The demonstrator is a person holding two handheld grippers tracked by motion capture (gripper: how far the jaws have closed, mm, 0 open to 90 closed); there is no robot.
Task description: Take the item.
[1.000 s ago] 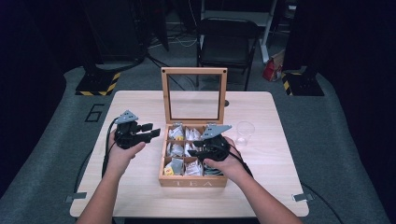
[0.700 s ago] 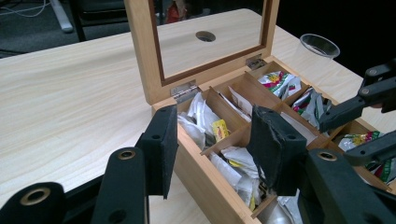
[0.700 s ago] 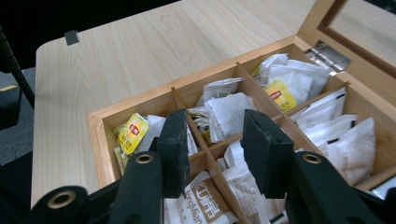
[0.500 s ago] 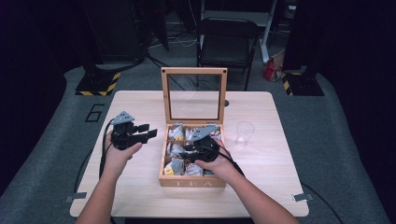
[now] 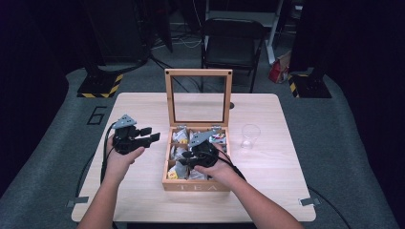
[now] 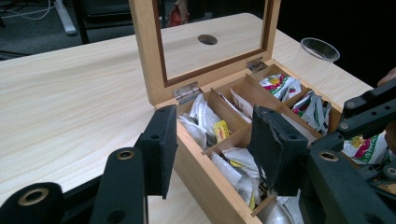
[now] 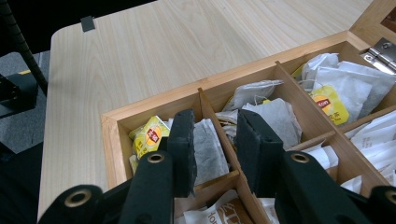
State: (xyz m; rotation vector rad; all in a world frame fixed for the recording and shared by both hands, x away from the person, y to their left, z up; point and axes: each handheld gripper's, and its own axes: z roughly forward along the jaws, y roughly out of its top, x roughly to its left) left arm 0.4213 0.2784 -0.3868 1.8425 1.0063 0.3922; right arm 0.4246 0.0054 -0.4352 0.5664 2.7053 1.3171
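- Over the wooden tea box (image 5: 196, 183), the right hand-held gripper (image 5: 184, 161) is seen in the high view to have been carried leftward across the compartments since a second ago; its jaws are apart, with nothing between them.
- Beside the box's left wall, the left hand-held gripper (image 5: 152, 135) is held above the counter (image 5: 277, 162) in much the same place as before, jaws apart and empty.
- From the right gripper view, the right hand-held gripper (image 7: 212, 140) is found straddling a wooden divider, one jaw over the near-corner compartment and the other over the neighbouring one.
- A grey tea bag (image 7: 208, 151) lies just beyond the left jaw pad, beside a yellow-labelled tea bag (image 7: 150, 135); whether the pad touches the grey one cannot be told.
- More tea bags (image 7: 273, 116) are seen heaped in the next compartment.
- From the left gripper view, the left hand-held gripper (image 6: 215, 149) is shown pointed at the box's side wall, with the upright glass-paned lid (image 6: 210, 42) and its hinges beyond.
- Colourful sachets (image 6: 280, 86) in the far compartments are made out in that view.
- A clear plastic cup (image 5: 250, 136) stands on the counter right of the box, apart from it.
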